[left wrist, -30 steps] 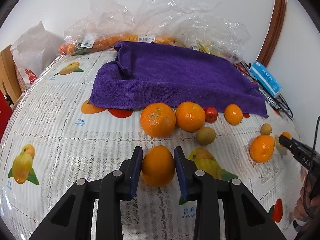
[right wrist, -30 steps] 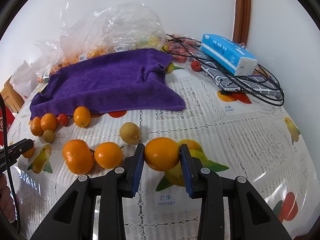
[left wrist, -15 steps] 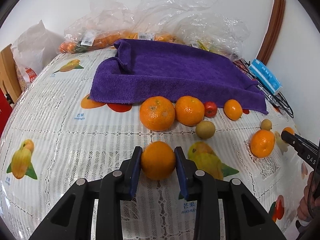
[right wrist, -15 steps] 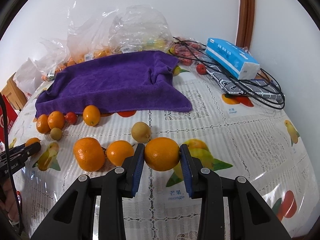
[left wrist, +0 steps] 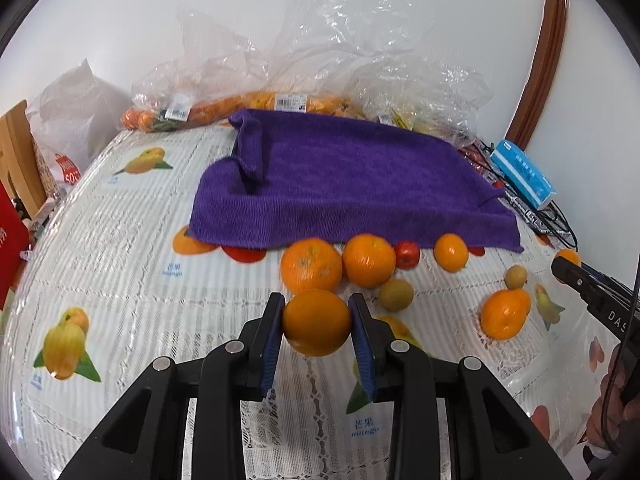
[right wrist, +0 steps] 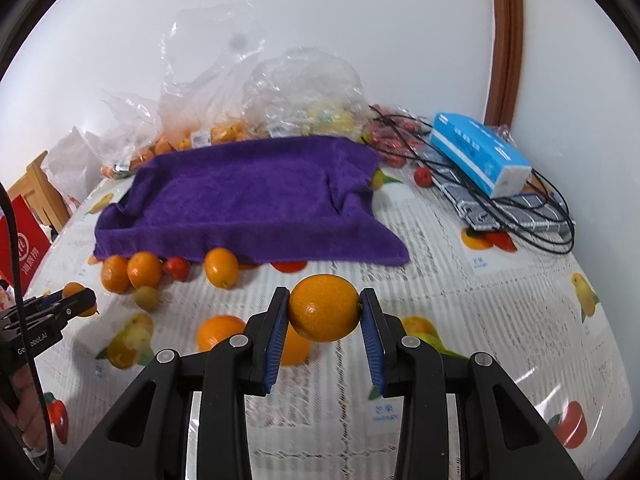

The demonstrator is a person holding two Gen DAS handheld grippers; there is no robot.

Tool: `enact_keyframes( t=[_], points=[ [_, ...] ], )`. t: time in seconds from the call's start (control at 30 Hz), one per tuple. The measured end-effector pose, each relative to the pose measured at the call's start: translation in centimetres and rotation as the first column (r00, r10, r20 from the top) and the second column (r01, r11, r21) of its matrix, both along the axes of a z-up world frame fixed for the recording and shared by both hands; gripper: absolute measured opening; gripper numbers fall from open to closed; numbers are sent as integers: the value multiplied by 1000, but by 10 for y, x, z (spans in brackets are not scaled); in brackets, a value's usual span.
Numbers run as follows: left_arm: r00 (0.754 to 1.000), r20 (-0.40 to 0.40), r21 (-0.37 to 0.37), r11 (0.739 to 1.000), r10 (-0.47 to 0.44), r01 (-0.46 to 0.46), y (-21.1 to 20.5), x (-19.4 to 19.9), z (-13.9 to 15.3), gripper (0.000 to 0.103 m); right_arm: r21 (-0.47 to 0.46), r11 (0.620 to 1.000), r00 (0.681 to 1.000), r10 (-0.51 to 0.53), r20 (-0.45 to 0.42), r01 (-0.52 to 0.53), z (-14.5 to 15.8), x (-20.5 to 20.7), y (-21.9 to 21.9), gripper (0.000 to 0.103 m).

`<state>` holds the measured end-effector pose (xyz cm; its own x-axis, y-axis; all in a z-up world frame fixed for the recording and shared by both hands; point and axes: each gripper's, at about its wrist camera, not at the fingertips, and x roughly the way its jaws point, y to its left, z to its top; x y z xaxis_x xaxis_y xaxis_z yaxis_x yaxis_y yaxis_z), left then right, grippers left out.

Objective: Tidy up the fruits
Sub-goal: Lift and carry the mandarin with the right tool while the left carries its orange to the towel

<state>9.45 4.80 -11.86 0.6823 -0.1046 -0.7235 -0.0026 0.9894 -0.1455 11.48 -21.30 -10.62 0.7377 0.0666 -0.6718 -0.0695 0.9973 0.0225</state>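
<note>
My left gripper (left wrist: 317, 322) is shut on an orange (left wrist: 316, 326) and holds it above the tablecloth. My right gripper (right wrist: 325, 308) is shut on another orange (right wrist: 324, 303), also lifted. A purple towel (left wrist: 352, 184) lies spread at the back; it also shows in the right wrist view (right wrist: 248, 200). Along its front edge lie two oranges (left wrist: 311, 266), a small red tomato (left wrist: 407, 254) and a small orange (left wrist: 451, 252). Nearer lie a brown kiwi-like fruit (left wrist: 395, 295) and another orange (left wrist: 505, 314).
Clear plastic bags of fruit (left wrist: 288, 92) line the wall behind the towel. A blue tissue pack (right wrist: 480, 156), black cables (right wrist: 532, 216) and a red fruit (right wrist: 422, 176) lie at the right. A wooden chair (left wrist: 16, 168) stands at the left.
Both grippers have lifted their oranges off the tablecloth and moved forward, toward the purple towel. The loose fruits on the table have not moved.
</note>
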Motion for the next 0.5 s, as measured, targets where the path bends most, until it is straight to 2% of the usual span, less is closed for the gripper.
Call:
enact_keyframes(
  t=[0.5],
  points=[
    [997, 78, 11, 1000, 11, -12, 8, 28, 46, 31, 21, 999, 997, 38, 73, -40, 36, 26, 33, 35]
  ],
)
